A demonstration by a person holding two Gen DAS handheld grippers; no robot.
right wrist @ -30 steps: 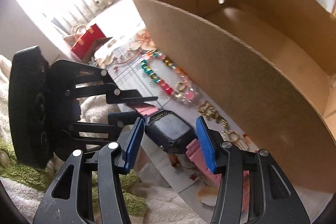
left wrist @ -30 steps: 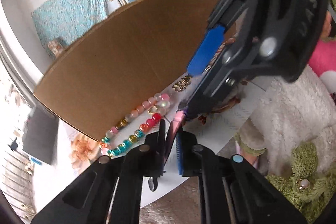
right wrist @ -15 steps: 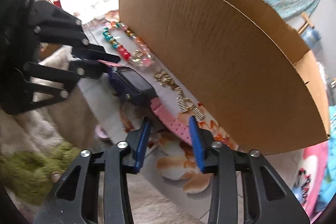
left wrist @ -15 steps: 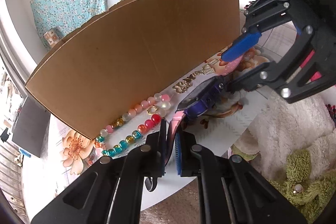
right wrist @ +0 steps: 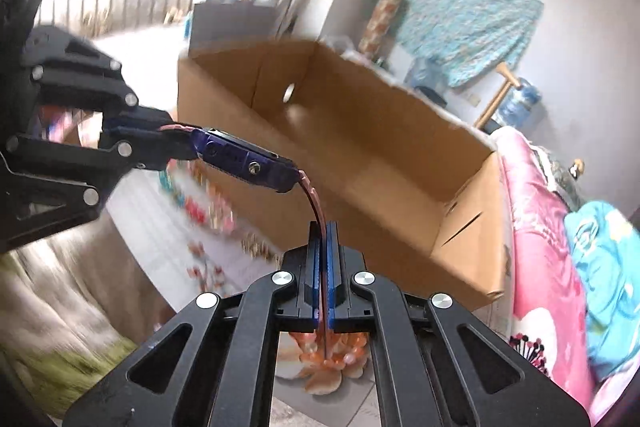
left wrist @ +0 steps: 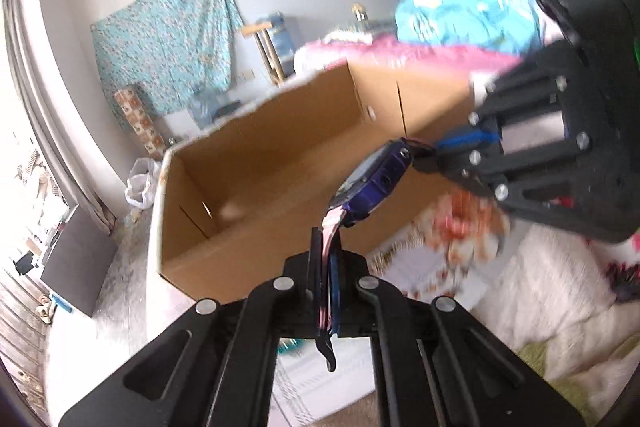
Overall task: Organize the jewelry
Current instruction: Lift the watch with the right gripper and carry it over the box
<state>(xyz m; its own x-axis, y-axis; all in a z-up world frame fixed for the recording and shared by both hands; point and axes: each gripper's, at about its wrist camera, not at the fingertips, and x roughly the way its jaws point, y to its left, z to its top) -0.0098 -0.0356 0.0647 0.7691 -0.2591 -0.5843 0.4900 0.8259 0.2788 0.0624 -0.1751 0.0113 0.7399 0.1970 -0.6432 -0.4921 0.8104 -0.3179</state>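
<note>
Both grippers hold one watch [left wrist: 374,183] in the air: left gripper [left wrist: 327,255] clamped on one pink strap end, right gripper [right wrist: 323,247] clamped on the other. I see its long axis spanning between them over the open cardboard box [left wrist: 256,163], purple case edge-on. Dial unreadable; beads [right wrist: 200,207] on the table are blurred. A second ago the watch lay on the table, right jaws apart.

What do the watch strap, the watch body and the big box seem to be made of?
Watch strap: pink, bends in a smooth curve, so probably soft rubber or silicone.
Watch body: dark blue, glossy, with a small screw; it looks like hard plastic.
Box: plain brown, matte, with folded flaps; corrugated cardboard.
</note>
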